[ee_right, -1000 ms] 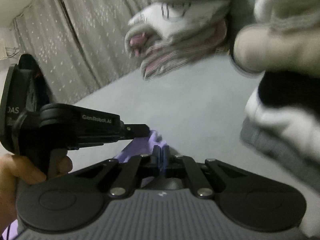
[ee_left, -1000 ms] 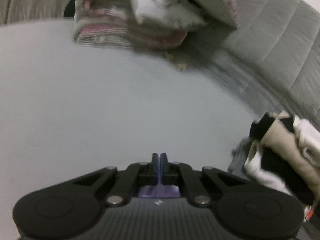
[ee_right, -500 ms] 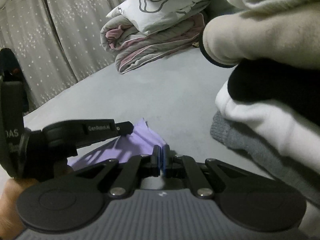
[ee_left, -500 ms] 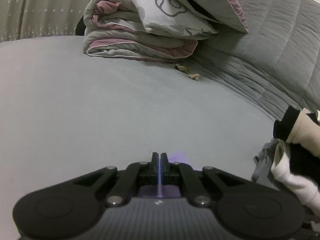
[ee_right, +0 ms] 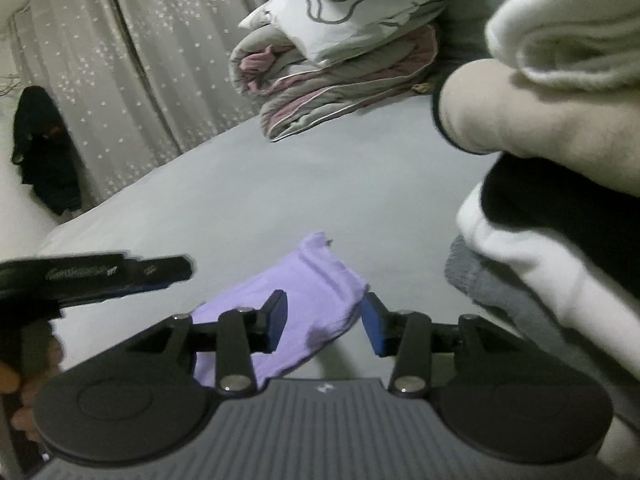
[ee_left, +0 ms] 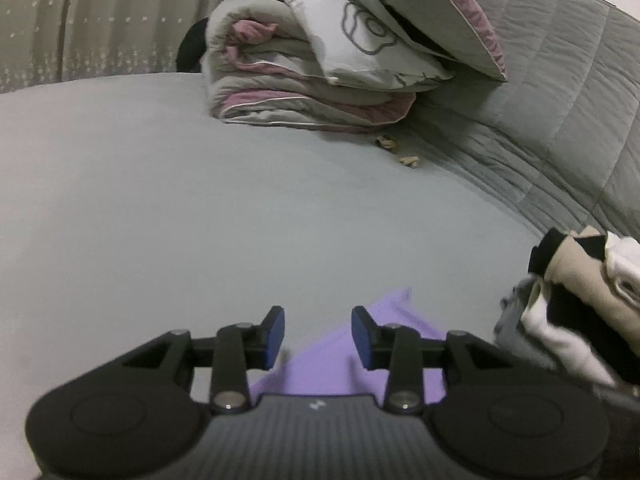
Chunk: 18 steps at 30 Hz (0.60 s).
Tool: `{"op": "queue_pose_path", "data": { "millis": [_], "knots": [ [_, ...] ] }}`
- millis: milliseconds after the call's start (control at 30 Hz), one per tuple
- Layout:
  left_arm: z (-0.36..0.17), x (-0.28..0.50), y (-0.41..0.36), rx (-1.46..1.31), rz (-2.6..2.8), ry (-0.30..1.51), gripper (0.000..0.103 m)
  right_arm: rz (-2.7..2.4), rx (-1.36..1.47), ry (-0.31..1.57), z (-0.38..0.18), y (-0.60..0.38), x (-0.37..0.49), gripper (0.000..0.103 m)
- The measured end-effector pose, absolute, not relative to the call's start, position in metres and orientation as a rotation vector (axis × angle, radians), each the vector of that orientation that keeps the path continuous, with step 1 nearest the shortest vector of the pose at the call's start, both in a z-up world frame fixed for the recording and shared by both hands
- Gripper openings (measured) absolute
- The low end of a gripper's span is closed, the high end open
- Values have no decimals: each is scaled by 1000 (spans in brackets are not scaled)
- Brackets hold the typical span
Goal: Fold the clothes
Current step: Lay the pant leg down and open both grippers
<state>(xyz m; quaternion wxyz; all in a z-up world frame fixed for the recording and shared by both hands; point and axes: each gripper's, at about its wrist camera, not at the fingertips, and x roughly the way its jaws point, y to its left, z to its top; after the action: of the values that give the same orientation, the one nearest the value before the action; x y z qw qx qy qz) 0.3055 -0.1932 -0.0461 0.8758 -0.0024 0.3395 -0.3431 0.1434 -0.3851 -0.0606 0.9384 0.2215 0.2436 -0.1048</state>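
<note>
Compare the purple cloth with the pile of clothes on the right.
The purple cloth is one thin piece lying flat on the bed; the pile of clothes is several bulky pieces stacked high. The cloth is plain purple; the pile mixes white, black, beige and gray. Both rest on the bed, ungripped.

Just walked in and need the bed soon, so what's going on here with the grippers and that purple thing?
A person is folding clothes on the bed with two hand-held grippers. Both the left gripper and the right gripper are open, holding nothing. The lilac garment lies flat on the sheet just beneath them. A heap of other clothes sits to the right, and a folded duvet is at the far end.
</note>
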Motion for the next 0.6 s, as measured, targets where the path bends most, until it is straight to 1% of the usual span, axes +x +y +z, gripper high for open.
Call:
{"op": "queue_pose_path", "data": {
  "millis": [200, 333, 500, 600],
  "knots": [
    [-39, 293, -131, 7, -646, 746, 38, -112, 477, 556, -57, -376, 149, 45],
    [-41, 278, -98, -18, -615, 752, 38, -161, 457, 569, -61, -375, 152, 45],
    [-50, 241, -70, -87, -551, 704, 38, -203, 440, 576, -68, -377, 154, 45],
    [-57, 211, -65, -73, -439, 662, 38, -223, 426, 568, -70, -378, 153, 42]
  ]
}}
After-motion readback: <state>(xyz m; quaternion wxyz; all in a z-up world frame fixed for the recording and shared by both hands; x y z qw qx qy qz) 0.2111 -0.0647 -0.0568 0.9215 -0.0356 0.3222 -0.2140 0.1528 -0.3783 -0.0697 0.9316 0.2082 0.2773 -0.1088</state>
